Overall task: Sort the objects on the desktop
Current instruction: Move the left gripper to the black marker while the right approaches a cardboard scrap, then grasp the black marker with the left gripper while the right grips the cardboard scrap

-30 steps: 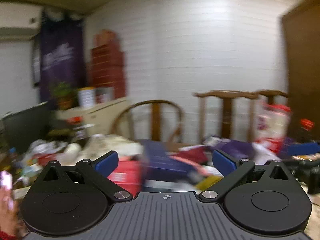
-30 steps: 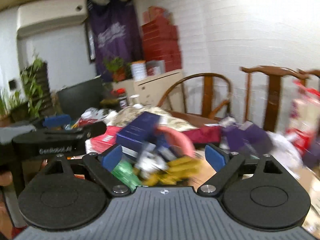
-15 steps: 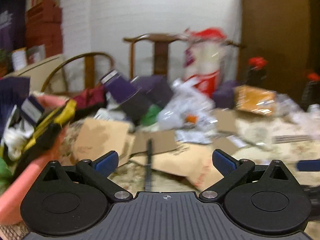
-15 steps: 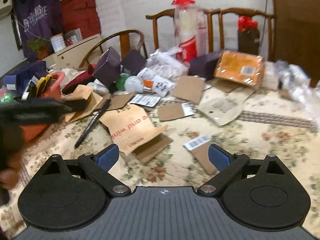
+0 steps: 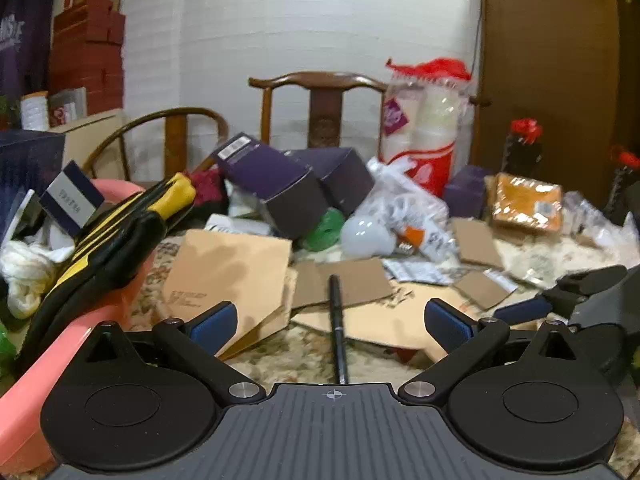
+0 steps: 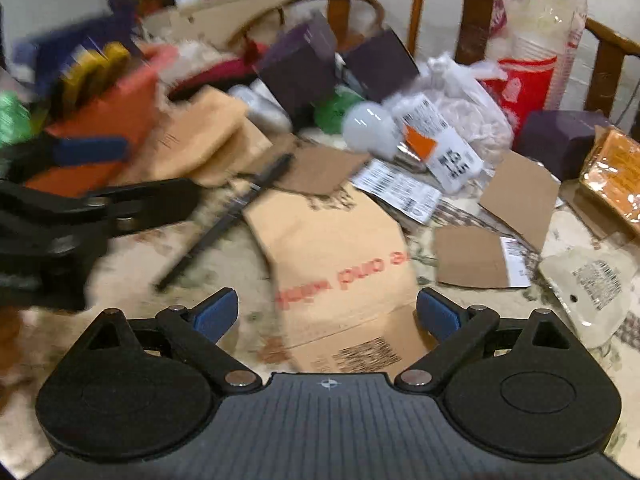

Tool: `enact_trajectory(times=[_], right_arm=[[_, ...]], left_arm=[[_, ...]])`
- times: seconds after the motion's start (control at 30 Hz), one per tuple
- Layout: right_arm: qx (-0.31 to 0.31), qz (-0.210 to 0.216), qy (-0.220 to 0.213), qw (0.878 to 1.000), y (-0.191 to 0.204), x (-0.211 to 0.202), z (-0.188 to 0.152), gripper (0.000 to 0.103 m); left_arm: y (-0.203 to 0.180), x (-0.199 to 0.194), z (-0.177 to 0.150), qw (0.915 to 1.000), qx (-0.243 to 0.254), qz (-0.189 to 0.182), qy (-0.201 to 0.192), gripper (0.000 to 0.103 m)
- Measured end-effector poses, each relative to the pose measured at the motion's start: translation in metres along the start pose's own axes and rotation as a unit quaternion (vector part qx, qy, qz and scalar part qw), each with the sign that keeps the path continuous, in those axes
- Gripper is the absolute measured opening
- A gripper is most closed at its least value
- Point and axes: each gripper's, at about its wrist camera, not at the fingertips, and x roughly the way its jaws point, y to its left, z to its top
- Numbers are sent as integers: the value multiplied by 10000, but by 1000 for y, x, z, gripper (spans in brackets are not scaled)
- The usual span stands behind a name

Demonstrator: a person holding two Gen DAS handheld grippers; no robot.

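Both claws stand wide open and hold nothing — the left gripper (image 5: 327,316) hangs over a black pen (image 5: 337,336), the right gripper (image 6: 327,312) over brown cardboard (image 6: 336,264).

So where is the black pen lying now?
In the left wrist view the pen lies on the table straight ahead, between the open left claw's fingers, its far end on brown cardboard, right of the pink basket.

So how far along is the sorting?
Early. The pink basket already holds gloves and small boxes. Both grippers are open and empty; the left gripper lines up on the black pen. The bulb, cardboard, purple boxes and bags still litter the table.
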Motion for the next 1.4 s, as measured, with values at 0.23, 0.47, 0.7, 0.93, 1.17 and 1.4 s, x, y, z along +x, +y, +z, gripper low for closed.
enact_trajectory(times=[0.23,0.47,0.7,0.93,1.17,1.4], right_arm=[[817,-251,-427,9954,-25,-14,-17,79],[1672,-447,-593,9831,-33,-57,-54,31],[1737,-526,-846,9798,-42,-84,-76,9],[1824,-13,-1372,9736,-42,-85,-36,102],[1562,-303,-728,9846,-20,-27,5,98],[1208,-1093,-471,9855,2,-1,-1,56]], left_arm=[[0,4,-5,10000,-41,47,28,103],[9,6,-7,9989,-431,142,80,103],[19,11,-8,9963,-831,16,208,103],[17,7,-7,9971,-752,47,128,103],[25,6,-5,9953,-966,33,110,103],[22,9,-7,9958,-905,79,145,103]])
